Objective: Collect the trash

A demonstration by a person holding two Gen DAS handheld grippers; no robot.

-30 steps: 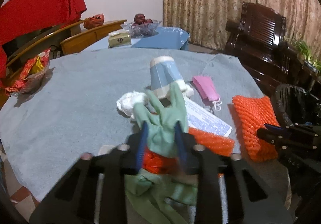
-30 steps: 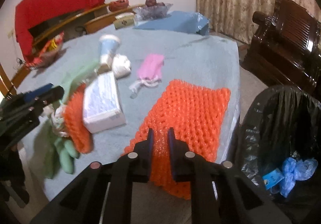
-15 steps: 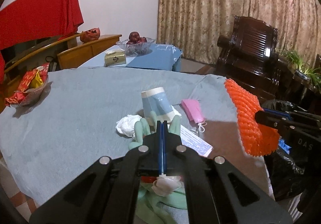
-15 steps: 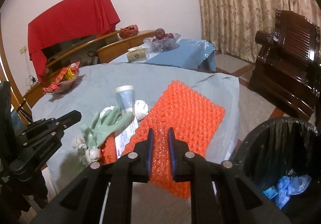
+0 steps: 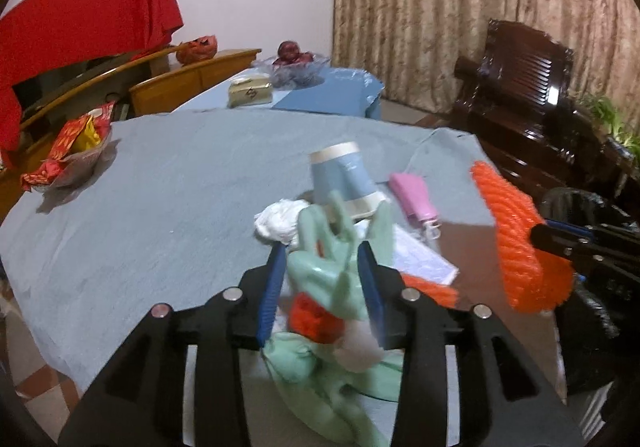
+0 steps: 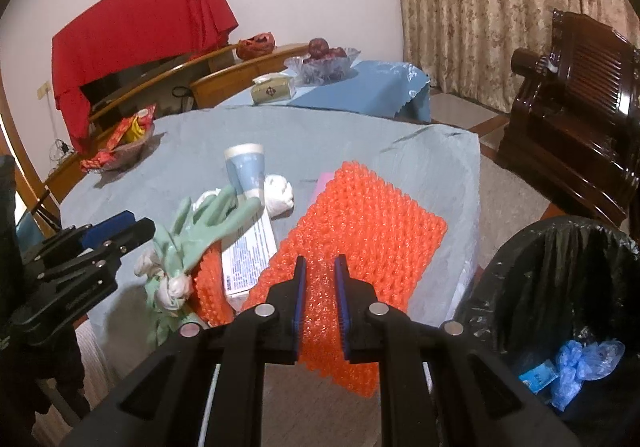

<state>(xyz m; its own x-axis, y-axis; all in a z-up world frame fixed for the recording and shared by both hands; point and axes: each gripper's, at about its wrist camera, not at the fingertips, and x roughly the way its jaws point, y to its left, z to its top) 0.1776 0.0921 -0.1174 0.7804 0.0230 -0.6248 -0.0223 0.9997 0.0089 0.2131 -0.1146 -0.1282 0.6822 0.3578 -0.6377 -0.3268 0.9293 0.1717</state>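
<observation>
orange foam mat (image 6: 360,231) clamped in right gripper (image 6: 320,299), left gripper (image 5: 322,287) just opening w/ green glove (image 5: 324,267) between, blue trash (image 6: 580,367) only in right view

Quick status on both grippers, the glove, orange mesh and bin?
left gripper, jaws have just been opening, green glove between them
right gripper, shut on orange mesh, held in the air
bin, open, black liner, blue trash inside

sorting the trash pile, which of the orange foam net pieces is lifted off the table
The large flat orange foam net sheet, clamped in the right gripper beside the black bin. The smaller orange foam net piece lies on the table under the green rubber glove.
</observation>
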